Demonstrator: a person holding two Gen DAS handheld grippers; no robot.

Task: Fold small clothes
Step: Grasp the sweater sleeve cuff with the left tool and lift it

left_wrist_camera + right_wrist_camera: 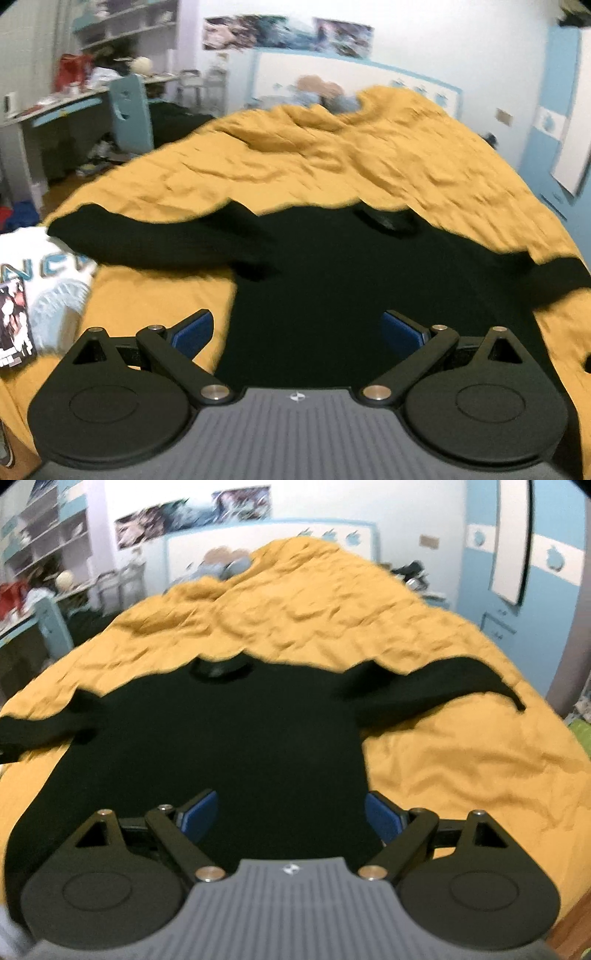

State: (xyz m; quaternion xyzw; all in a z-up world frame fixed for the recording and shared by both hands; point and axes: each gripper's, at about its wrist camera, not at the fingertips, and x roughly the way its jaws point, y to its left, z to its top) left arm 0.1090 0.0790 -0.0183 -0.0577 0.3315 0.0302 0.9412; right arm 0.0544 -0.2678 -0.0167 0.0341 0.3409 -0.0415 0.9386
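Note:
A black long-sleeved top lies flat on a yellow bedspread, collar away from me and both sleeves spread sideways. It also shows in the right wrist view. My left gripper is open and empty above the top's lower left part, its left blue pad over the bedspread. My right gripper is open and empty above the top's lower right part, its right blue pad at the top's right edge.
A white garment with printed letters and a small printed card lie on the bed at the left. A desk and blue chair stand left of the bed. A wardrobe stands at the right.

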